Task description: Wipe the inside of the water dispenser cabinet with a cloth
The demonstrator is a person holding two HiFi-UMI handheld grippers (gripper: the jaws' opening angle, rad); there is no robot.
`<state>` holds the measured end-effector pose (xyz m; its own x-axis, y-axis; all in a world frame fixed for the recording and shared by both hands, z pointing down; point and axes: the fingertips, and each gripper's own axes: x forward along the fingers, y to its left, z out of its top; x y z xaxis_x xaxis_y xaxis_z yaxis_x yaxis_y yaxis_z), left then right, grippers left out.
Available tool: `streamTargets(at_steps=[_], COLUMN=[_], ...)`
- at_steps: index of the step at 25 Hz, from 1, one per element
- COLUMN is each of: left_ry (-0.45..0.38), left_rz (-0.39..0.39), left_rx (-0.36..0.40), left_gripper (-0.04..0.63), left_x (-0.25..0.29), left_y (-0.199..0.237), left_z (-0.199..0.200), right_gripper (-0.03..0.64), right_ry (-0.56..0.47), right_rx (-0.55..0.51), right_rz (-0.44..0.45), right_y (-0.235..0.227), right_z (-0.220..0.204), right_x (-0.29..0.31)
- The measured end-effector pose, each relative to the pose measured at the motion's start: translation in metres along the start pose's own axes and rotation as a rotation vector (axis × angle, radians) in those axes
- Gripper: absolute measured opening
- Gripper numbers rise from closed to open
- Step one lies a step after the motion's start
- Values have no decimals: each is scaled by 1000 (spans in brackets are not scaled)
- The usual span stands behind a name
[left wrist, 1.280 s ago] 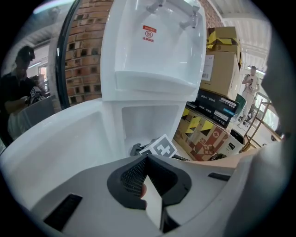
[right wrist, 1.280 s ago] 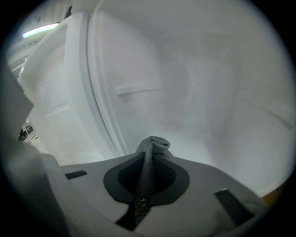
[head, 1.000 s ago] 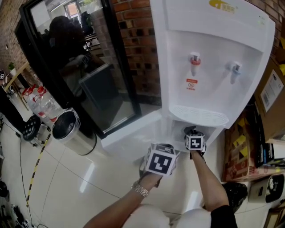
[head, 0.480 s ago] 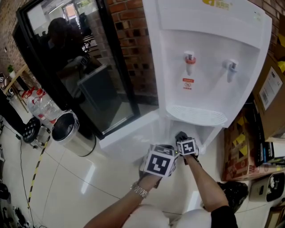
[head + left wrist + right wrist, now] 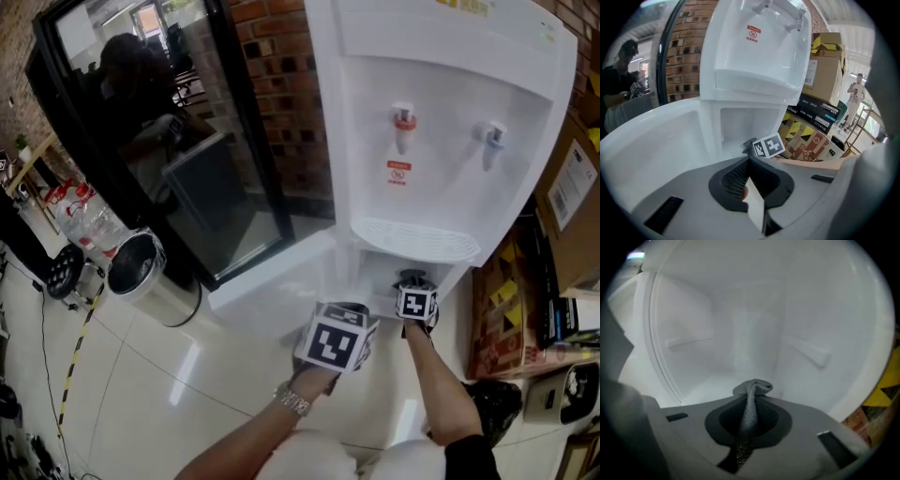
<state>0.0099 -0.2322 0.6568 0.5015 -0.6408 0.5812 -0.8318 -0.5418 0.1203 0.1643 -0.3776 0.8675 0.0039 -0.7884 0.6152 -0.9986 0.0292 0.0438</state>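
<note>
The wiping step is under way: the right hand-held gripper (image 5: 749,427), closed on the grey cloth (image 5: 753,389), is inside the water dispenser cabinet (image 5: 740,324) and should next press it along the walls, while the left hand-held gripper (image 5: 751,190), pinched on a thin white strip (image 5: 757,208), waits outside.

Two grippers held out low, arms extended

The right gripper (image 5: 410,281) is held ahead on an outstretched forearm, its fingers clamped on a grey cloth (image 5: 752,401); the left gripper (image 5: 750,180) is held just behind and beside it, fingers pressed together.
</note>
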Motion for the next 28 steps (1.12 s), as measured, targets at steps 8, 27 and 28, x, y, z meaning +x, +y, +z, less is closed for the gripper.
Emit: streamTargets(at_steps=[8,27,28], left_ry=[-1,-27,-28], left_rz=[-19,-40,-39], left_rx=[6,10,7], left_gripper=[2,2,2], left_x=[3,-6,-6], left_y=[-7,-10,-9], left_z=[1,8,9], right_gripper=[12,12,13], right_ry=[125,114,124], right_rx=[-19,96,94], right_rz=[226,63,114], right_y=[64,20,35], right_z=[-37,-44,-46], right_x=[3,-3,-2])
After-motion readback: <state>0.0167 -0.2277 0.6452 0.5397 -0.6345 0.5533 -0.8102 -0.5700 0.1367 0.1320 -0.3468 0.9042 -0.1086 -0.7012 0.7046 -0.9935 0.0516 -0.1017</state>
